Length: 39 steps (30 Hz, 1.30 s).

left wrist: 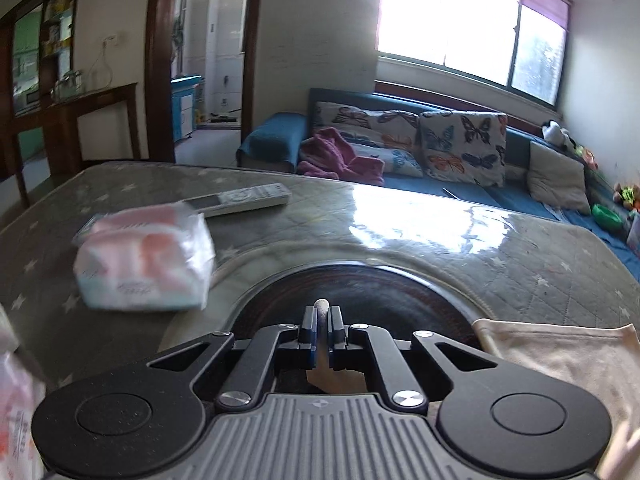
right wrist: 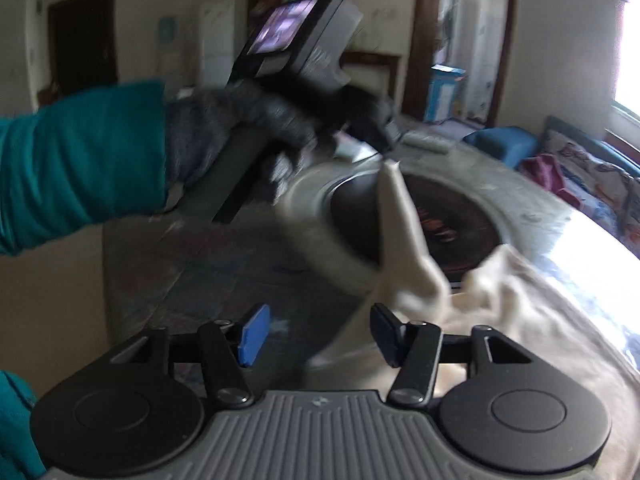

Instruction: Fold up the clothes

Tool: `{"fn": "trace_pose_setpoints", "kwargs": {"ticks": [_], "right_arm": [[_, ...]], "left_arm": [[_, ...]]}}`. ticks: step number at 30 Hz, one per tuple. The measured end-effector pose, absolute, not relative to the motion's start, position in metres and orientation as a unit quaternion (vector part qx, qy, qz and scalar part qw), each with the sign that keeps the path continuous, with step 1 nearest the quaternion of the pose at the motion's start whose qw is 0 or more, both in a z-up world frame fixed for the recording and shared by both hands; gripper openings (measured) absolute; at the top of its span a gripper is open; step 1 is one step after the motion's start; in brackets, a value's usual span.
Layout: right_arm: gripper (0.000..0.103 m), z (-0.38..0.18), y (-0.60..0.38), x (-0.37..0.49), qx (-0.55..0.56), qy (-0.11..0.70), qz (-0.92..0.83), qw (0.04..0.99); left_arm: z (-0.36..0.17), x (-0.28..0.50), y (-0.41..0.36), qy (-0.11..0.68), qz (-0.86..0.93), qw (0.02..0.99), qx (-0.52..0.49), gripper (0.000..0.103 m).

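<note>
Left claw [left wrist: 321, 322] is clenched on a fold of the cloth [left wrist: 568, 356], a small nub showing past its fingertips. The cloth is cream, hemmed, and trails off to that claw's right across the bench [left wrist: 400, 216]. Right claw [right wrist: 318, 334] stands released, jaws wide apart; just ahead of it the cloth [right wrist: 404, 240] rises in a taut peak (blurred) to the left claw [right wrist: 380, 140]. A tissue pack [left wrist: 146, 256] lies ahead-left of the left claw.

From my left wrist view, the tissue pack [left wrist: 146, 260] sits on the bench [left wrist: 440, 232], left of the round inset [left wrist: 360, 292]. The remote [left wrist: 244, 199] lies behind the pack. The garment [left wrist: 560, 356] lies right of the inset, and the sofa [left wrist: 460, 152] stands behind the bench.
</note>
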State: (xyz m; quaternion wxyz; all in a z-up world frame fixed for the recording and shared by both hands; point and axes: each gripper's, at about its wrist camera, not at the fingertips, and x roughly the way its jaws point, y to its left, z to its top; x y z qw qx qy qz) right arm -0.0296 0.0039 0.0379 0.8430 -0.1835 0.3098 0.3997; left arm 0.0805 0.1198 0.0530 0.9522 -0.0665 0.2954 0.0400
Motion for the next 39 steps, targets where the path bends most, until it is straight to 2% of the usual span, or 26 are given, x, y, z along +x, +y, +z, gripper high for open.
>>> {"fn": "trace_pose_setpoints", "kwargs": {"ticks": [6, 9, 11, 17, 28, 33, 35, 36, 37, 38, 39], "right_arm": [[0.039, 0.016, 0.029, -0.033, -0.245, 0.339, 0.36, 0.834], [0.032, 0.015, 0.03, -0.032, -0.239, 0.351, 0.356, 0.832], [0.013, 0.015, 0.029, -0.028, -0.231, 0.358, 0.345, 0.836], [0.003, 0.019, 0.012, -0.015, -0.174, 0.379, 0.33, 0.847], [0.002, 0.035, 0.001, -0.035, -0.131, 0.375, 0.427, 0.813], [0.003, 0.039, 0.001, -0.044, -0.161, 0.35, 0.431, 0.816], [0.015, 0.041, 0.001, -0.048, -0.174, 0.339, 0.431, 0.818], [0.016, 0.042, 0.002, -0.05, -0.181, 0.333, 0.431, 0.819], [0.023, 0.043, 0.002, -0.051, -0.188, 0.327, 0.431, 0.82], [0.036, 0.043, 0.003, -0.051, -0.191, 0.323, 0.429, 0.822], [0.039, 0.043, 0.005, -0.049, -0.191, 0.324, 0.428, 0.822]], "left_arm": [[0.049, 0.071, 0.135, 0.294, 0.046, 0.951, -0.088, 0.005], [0.047, 0.069, 0.138, 0.291, 0.043, 0.951, -0.095, 0.005], [0.047, 0.066, 0.138, 0.287, 0.041, 0.952, -0.095, 0.005], [0.052, 0.057, 0.145, 0.276, 0.041, 0.955, -0.103, 0.005], [0.068, 0.011, 0.169, 0.242, 0.049, 0.963, -0.111, 0.005], [0.055, -0.017, 0.177, 0.246, 0.06, 0.962, -0.105, 0.006], [0.047, -0.023, 0.181, 0.258, 0.069, 0.958, -0.107, 0.006], [0.042, -0.025, 0.184, 0.264, 0.073, 0.955, -0.111, 0.006], [0.037, -0.027, 0.187, 0.271, 0.076, 0.953, -0.116, 0.006], [0.034, -0.027, 0.188, 0.275, 0.077, 0.951, -0.119, 0.006], [0.032, -0.027, 0.189, 0.277, 0.077, 0.951, -0.118, 0.006]]}}
